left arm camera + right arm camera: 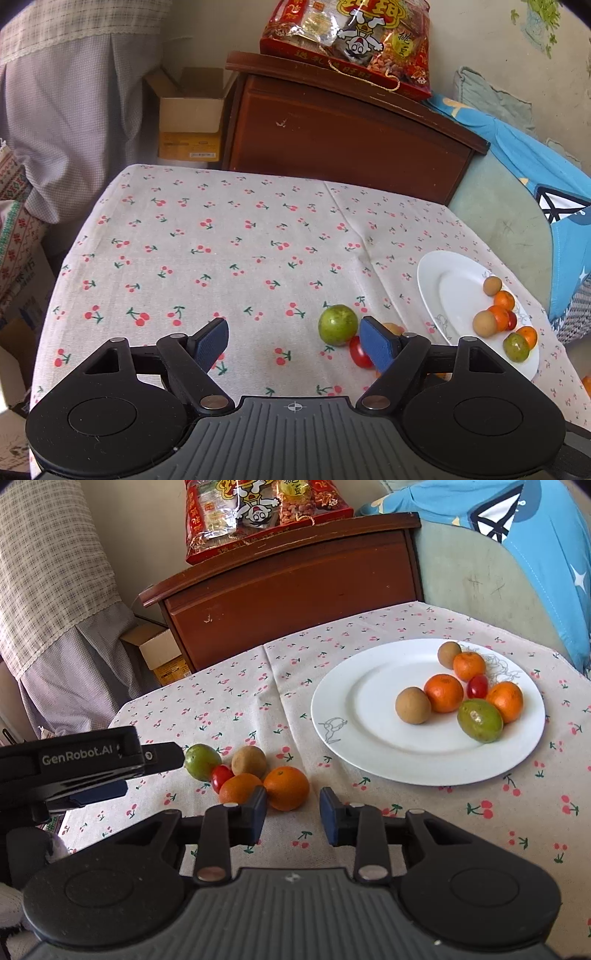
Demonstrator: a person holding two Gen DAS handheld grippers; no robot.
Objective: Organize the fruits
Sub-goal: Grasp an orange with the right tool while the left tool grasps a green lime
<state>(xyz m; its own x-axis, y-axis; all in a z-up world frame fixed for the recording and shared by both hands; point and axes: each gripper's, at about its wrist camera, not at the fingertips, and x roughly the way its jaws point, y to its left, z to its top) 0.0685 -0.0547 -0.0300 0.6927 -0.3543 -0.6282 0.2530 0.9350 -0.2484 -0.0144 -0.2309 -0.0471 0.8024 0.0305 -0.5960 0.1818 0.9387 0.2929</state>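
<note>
- Left wrist view: your left gripper point(293, 341) stands spread and empty beside the green fruit point(338, 324) and cherry tomato point(360, 352), lined up for a pick.
- Right wrist view: your right gripper point(293, 818) is narrowed but empty, short of the orange point(286, 787); the plate point(369, 738) already collects sorted fruit.

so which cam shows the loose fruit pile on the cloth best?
Right wrist: all five loose fruits show, beside the plate. Left wrist shows only the green fruit and cherry tomato clearly; its own finger covers the rest.

Behind your table you see a brown wooden cabinet point(288, 590) with a red snack bag point(255, 513) on top, and a cardboard box point(190, 114) beside it.
</note>
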